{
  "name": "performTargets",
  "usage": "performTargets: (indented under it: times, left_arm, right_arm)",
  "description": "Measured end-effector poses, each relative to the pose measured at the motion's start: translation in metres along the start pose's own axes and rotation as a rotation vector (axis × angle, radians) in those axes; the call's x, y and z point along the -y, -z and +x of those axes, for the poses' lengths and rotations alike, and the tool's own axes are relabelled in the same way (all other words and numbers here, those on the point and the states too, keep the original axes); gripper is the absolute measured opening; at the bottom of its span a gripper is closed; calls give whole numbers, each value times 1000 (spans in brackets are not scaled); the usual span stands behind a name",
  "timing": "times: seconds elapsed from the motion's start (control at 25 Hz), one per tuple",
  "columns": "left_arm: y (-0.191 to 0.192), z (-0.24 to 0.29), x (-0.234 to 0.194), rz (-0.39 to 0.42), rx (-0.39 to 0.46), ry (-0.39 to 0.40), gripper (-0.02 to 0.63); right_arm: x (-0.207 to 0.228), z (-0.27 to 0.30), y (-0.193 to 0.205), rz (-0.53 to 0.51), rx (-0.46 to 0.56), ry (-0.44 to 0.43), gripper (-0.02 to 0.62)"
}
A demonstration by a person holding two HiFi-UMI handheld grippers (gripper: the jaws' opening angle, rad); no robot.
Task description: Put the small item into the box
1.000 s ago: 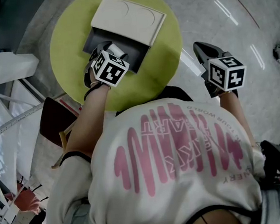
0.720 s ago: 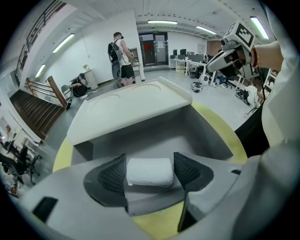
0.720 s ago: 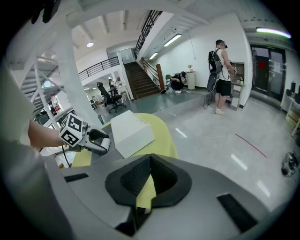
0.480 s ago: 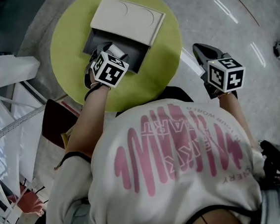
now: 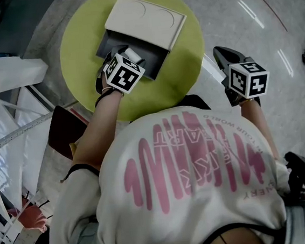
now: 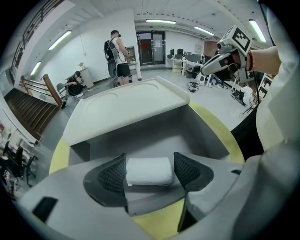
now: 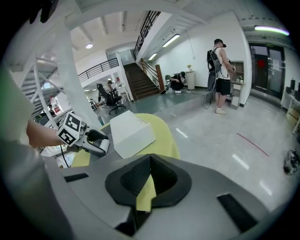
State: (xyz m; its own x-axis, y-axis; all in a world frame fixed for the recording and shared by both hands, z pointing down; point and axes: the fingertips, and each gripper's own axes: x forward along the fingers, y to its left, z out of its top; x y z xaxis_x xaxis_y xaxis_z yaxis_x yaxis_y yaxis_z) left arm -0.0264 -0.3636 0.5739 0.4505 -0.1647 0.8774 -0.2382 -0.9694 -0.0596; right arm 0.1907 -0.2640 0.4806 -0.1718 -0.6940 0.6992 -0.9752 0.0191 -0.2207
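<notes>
Left claw [image 6: 150, 172] clamps the small white block [image 6: 149, 169] at the grey cream-lidded box [image 6: 197, 133] rim — freed early, it perhaps drops onto the round yellow-green table [image 5: 185, 74]; right claw [image 7: 150, 176] closed, empty.

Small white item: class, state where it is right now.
In the left gripper view, the small white item is clamped between the jaws of the left hand-held gripper, mid-frame, over the near edge of the open grey box on the yellow-green table.
</notes>
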Motion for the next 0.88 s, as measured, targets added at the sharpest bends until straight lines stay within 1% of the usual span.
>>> performTargets:
  times: [0.16, 0.48, 0.88]
  left_arm:
    - [4, -1, 1, 1, 0, 4, 305]
    - [1, -2, 1, 4, 0, 13, 311]
    - [-2, -4, 4, 10, -2, 31, 313]
  right_arm:
    - [-3, 0, 3, -4, 0, -2, 5]
    - [8, -7, 12, 10, -20, 21, 5]
    - [12, -12, 20, 13, -25, 25, 5]
